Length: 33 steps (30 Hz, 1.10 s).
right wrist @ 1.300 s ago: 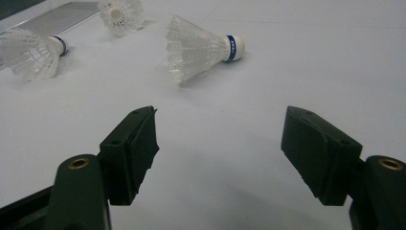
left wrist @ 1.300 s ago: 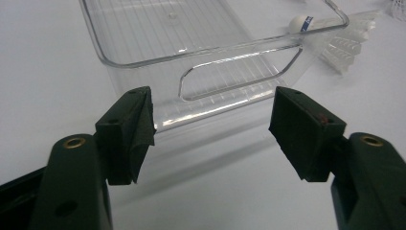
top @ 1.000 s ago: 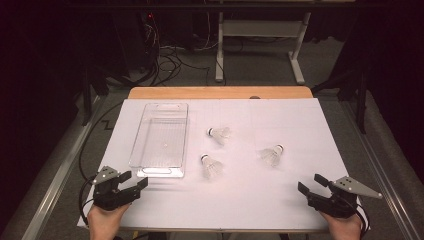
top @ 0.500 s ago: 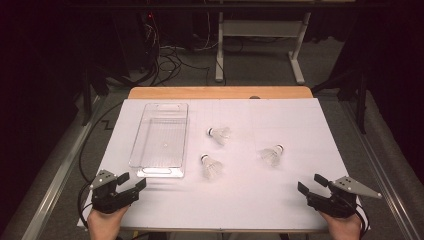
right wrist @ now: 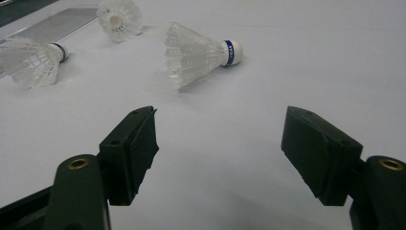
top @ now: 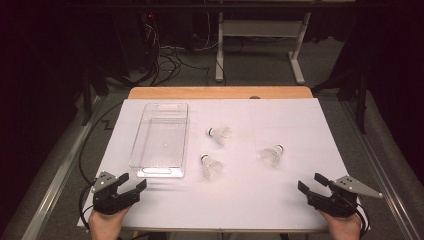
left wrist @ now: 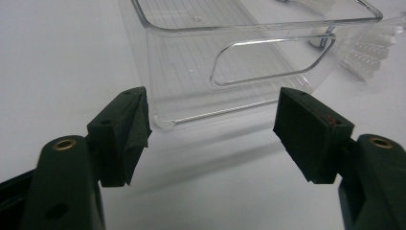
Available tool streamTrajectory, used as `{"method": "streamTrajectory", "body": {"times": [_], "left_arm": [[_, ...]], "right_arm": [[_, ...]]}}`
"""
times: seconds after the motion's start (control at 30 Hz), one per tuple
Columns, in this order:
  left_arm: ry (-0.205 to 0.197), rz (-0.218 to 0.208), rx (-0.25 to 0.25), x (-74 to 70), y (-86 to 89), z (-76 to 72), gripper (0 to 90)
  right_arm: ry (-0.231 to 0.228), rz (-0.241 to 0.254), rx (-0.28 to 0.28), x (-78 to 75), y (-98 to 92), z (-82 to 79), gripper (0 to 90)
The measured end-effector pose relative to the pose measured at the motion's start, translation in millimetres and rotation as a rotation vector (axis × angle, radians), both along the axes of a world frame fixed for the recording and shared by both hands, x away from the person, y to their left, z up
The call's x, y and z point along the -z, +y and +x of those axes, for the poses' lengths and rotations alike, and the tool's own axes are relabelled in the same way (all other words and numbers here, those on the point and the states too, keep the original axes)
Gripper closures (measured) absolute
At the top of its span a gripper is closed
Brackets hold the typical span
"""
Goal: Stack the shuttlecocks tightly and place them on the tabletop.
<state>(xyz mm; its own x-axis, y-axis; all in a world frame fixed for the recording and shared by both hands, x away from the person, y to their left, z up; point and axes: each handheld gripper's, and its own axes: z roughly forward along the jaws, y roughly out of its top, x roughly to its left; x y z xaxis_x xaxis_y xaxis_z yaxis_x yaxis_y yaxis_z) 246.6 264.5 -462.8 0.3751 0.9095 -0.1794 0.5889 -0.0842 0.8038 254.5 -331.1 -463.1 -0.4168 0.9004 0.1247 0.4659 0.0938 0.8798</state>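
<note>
- Left gripper (top: 131, 186): your jaws are spread wide and hold nothing. Compared with a second ago, this gripper sits slightly lower and nearer the near-left corner of the table; the shift is small. In the left gripper view (left wrist: 213, 136), the jaws face the near end wall of the clear tray (left wrist: 258, 62), which lies just beyond them, apart from both pads.
- Clear tray (top: 161, 170): it has not moved. It lies empty on the left half of the white table cover (top: 250, 200), long side running near to far.
- Shuttlecocks: all three lie where they were, to the right of the tray. The near-centre shuttlecock (top: 212, 167) lies just beside the tray's near-right corner; the far-centre shuttlecock (top: 220, 134) lies beyond it; the right shuttlecock (top: 271, 155) lies well apart from both.
- Right gripper (top: 311, 186): your jaws are spread and empty, position essentially unchanged at the near-right edge. In the right gripper view (right wrist: 218, 146), the right shuttlecock (right wrist: 198, 52) lies ahead, cork to the right, untouched.
- Assessment: nothing has been picked up. Judged from the layout, loading the shuttlecocks into the tray has not begun; the right shuttlecock is the closest candidate for your right gripper.
</note>
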Motion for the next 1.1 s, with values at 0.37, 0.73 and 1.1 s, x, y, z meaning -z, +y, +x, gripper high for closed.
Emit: {"method": "streamTrajectory", "body": {"times": [0.37, 0.73, 1.1], "left_arm": [[0.009, -0.02, -0.002, 1.6, 1.7, 0.4, 28.8], [0.012, -0.039, 0.0, 1.7, 5.0, 0.5, 28.9], [0.004, -0.041, 0.016, 0.4, 4.4, -0.5, 29.7]], "right_arm": [[-0.004, 0.016, -0.009, -3.8, 5.1, 0.7, 28.9], [-0.016, 0.012, -0.04, -8.3, 22.1, 3.4, 28.7], [-0.019, 0.008, -0.075, -11.4, 42.2, 6.9, 28.9]]}}
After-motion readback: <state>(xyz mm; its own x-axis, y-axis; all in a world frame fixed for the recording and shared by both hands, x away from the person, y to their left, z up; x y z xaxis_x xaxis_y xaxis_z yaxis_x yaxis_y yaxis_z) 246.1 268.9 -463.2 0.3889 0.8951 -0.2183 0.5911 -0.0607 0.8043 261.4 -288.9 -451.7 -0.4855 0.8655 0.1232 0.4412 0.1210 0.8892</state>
